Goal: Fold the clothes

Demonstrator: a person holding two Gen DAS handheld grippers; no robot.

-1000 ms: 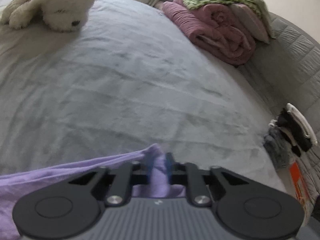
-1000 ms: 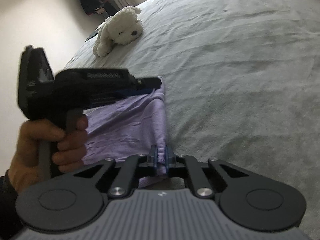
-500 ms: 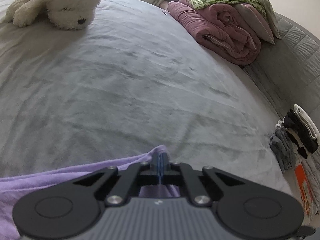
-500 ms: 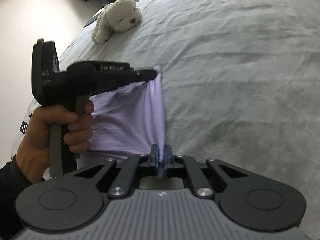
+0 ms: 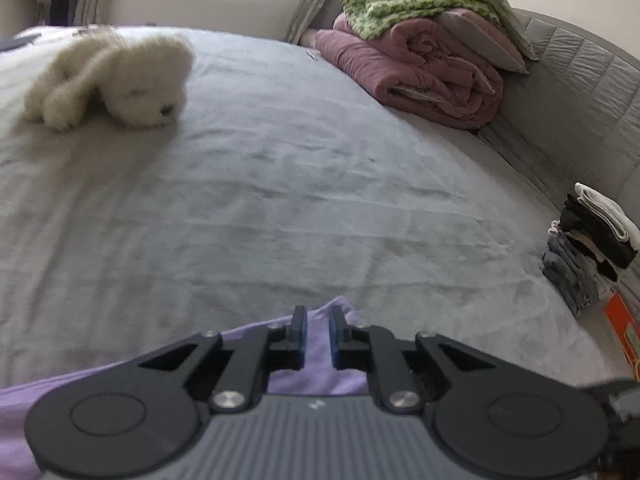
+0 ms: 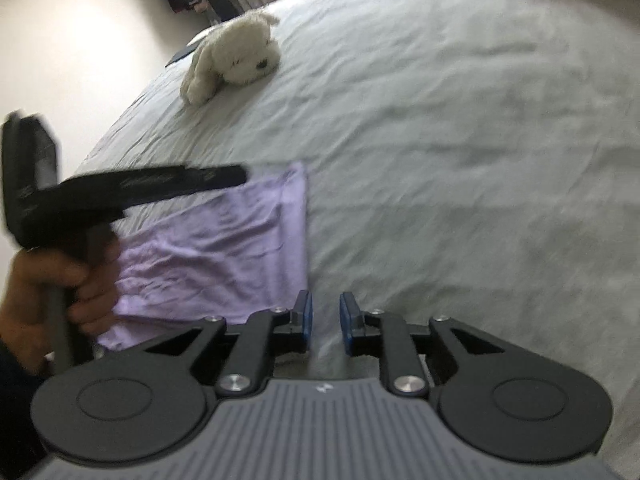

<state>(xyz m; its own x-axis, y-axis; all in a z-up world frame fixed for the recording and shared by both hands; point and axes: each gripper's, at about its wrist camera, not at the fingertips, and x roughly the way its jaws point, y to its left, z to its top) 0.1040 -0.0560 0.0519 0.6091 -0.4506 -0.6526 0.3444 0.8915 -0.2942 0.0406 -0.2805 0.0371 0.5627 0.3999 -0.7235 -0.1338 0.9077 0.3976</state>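
Letting go after a fold: lilac garment (image 6: 224,248) lying flat near the bed's (image 6: 460,140) near edge. Left claw (image 5: 318,330) and right claw (image 6: 325,320) just parted, gripping nothing. Next: regrasping an edge for another fold, probably.

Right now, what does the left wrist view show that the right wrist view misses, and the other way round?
Only the left wrist view shows the rolled pink duvet with green patterned bedding on top, the grey headboard and a stack of folded clothes at the bed's edge.

Only the right wrist view shows the left hand-held gripper from the side, the hand holding it, and the lilac garment's spread.

Both show the garment lying on the grey bedspread and the white plush dog. Both grippers' jaws have just been opening; neither clamps the fabric.
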